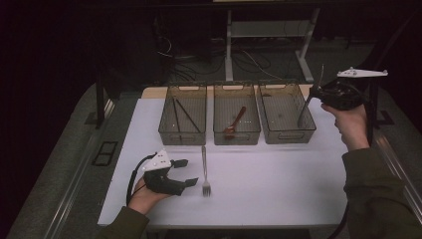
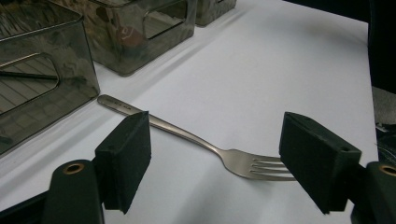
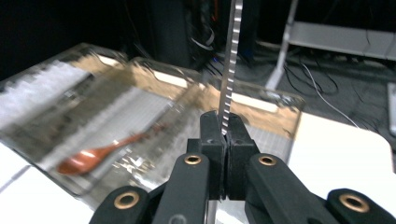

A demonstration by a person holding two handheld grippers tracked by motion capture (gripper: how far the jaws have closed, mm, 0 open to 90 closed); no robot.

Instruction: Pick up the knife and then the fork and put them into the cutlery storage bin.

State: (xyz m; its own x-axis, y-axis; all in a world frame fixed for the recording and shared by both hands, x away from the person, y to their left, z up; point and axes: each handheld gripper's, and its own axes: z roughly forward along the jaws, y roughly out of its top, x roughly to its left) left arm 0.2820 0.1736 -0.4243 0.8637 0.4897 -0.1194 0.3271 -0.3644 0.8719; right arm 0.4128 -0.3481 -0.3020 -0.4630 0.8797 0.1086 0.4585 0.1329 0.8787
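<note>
A metal fork lies on the white table, tines toward the front edge. My left gripper stands open just left of it, low over the table. In the left gripper view the fork lies across the gap of the left gripper, and neither pad presses on it. My right gripper is shut on a serrated knife, held above the far right end of the right bin. The knife blade rises steeply from the closed right gripper.
Three clear bins stand in a row at the back. The left bin holds dark chopsticks. The middle bin holds a red-brown spoon, the same spoon that the right gripper view shows. Table legs and cables lie beyond.
</note>
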